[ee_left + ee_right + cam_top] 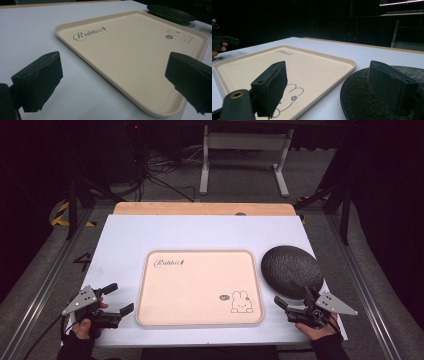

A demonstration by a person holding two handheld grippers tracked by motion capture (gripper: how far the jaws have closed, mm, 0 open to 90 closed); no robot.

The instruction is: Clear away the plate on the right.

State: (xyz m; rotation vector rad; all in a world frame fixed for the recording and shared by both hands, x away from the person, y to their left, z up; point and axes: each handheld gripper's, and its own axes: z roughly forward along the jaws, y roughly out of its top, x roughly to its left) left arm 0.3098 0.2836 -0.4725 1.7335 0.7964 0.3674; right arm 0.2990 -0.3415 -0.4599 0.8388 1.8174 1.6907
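A white table [150, 235] spans the high view, with a strip of bare wood along its far edge. At its middle lies a cream tray [200, 287], rectangular with rounded corners and a raised rim, flat on the white surface; the word "Rabbit" is printed near its far left corner and a small rabbit drawing [241, 301] sits near its near right corner. Just beside the tray's right edge rests a dark, speckled oval plate [291, 271], close to the rim but apart from it as far as the high view shows, and nothing lies on either of them. The left gripper [116, 299] is held low at the table's near left corner, next to the tray's left edge; its jaws stand wide apart with nothing between them, and its own view looks across the tray's near corner between the two black pads. The right gripper [291, 298] sits at the near right, its jaws likewise spread and holding nothing; in its own view one pad hangs over the rabbit corner of the tray and the other over the near edge of the plate [362, 97].
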